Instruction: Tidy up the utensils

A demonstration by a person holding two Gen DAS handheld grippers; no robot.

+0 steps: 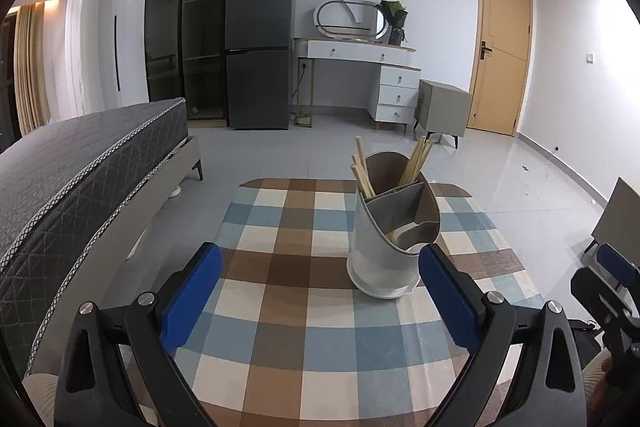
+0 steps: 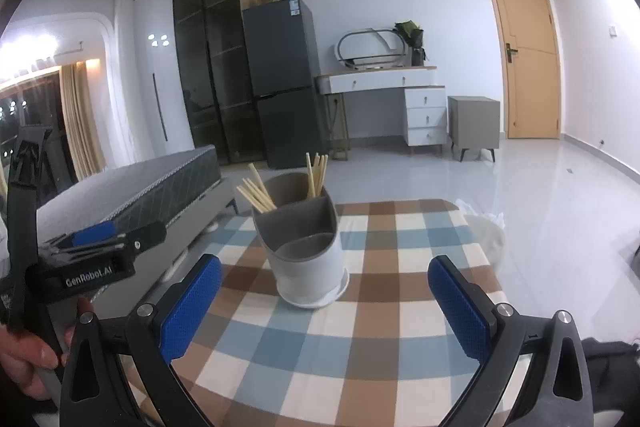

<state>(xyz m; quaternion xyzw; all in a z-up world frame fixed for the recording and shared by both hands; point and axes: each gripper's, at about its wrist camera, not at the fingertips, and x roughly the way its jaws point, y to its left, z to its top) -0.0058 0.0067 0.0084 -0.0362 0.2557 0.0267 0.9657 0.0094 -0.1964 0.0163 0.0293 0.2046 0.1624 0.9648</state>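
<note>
1. Here, the utensil holder (image 1: 390,247) stands upright on the checked cloth (image 1: 288,267) of the desk (image 2: 472,251), toward the far side in both wrist views.
2. The holder is white outside and grey inside, with dividers splitting it into compartments.
3. Wooden chopsticks (image 1: 416,159) stick up from the far compartments: one bunch leans left (image 2: 258,193), another stands near upright on the right (image 2: 316,175).
4. In the left wrist view, something pale lies low in the near compartment; what it is cannot be told.
5. The left gripper (image 1: 320,291) hovers over the near part of the desk, its blue-padded fingers (image 1: 192,291) spread wide and empty; the holder sits just inside the right-hand finger, and whether they touch cannot be told.
6. The right gripper (image 2: 324,303) is likewise released, fingers (image 2: 460,307) wide apart with nothing between them, the holder beyond and between them.
7. In the right wrist view the left gripper shows from the side at the left edge, with a hand (image 2: 24,363) on its handle.
8. A bed (image 1: 80,163) lies to the left of the desk.
9. A dark fridge (image 1: 260,43), a white dressing table (image 1: 360,67) and a wooden door (image 1: 500,47) stand at the far wall.
</note>
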